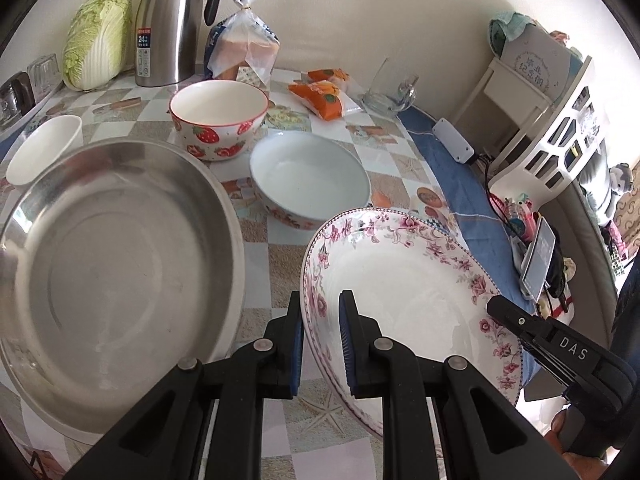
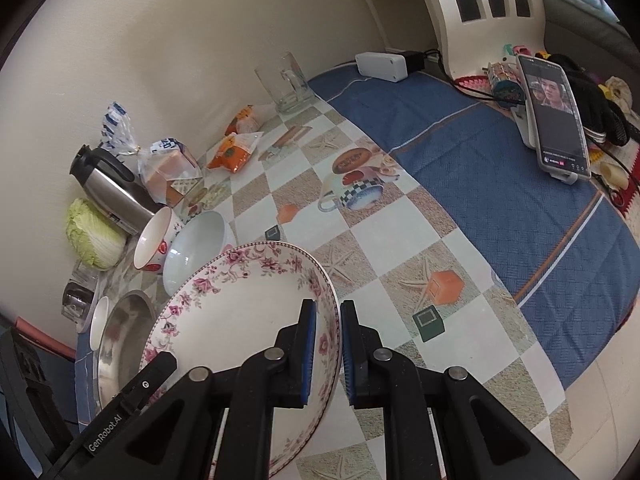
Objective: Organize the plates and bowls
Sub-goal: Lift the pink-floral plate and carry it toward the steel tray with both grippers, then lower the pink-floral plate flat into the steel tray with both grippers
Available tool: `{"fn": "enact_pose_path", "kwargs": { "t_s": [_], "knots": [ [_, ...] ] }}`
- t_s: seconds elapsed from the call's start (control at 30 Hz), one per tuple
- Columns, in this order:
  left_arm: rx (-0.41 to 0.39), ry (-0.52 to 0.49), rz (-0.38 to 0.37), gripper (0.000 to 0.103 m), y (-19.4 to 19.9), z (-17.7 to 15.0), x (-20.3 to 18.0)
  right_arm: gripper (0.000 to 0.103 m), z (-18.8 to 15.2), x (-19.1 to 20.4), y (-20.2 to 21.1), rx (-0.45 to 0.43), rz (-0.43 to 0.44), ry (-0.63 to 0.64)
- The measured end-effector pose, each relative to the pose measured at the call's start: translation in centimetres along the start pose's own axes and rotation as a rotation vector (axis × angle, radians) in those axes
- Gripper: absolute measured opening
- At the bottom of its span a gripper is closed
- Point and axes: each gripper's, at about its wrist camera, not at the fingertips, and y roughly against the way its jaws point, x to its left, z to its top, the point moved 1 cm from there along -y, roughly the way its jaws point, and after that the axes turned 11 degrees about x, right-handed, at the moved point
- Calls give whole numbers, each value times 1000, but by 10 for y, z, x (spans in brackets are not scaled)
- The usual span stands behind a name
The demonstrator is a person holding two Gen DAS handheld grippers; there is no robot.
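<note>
A white plate with a pink flower rim (image 1: 404,280) hangs tilted above the table, held from both sides. My left gripper (image 1: 322,344) is shut on its near left rim. My right gripper (image 2: 328,354) is shut on the opposite rim of the floral plate (image 2: 240,312), and its black body shows in the left wrist view at the lower right. A steel basin (image 1: 116,264) lies on the table to the left. Behind stand a pale blue bowl (image 1: 310,176), a strawberry bowl (image 1: 218,116) and a small white bowl (image 1: 44,148).
Along the wall stand a cabbage (image 1: 100,36), a steel thermos jug (image 1: 172,28), a bag of bread (image 1: 244,48), orange snack packets (image 1: 320,96) and a glass mug (image 1: 390,88). On the blue cloth (image 2: 480,152) to the right are a propped phone (image 2: 554,116) and a white power box (image 2: 380,66).
</note>
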Motion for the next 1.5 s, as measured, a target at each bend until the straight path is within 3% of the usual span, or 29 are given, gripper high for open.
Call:
{"fn": "enact_pose_path", "kwargs": {
  "t_s": [0.63,1.5],
  "knots": [
    [-39,73,23,17,35,15,70,13,-18,73,-19,37,8,113],
    [-114,285,57,17,80,21,192,13,-61,192,-56,91,50,319]
  ]
}}
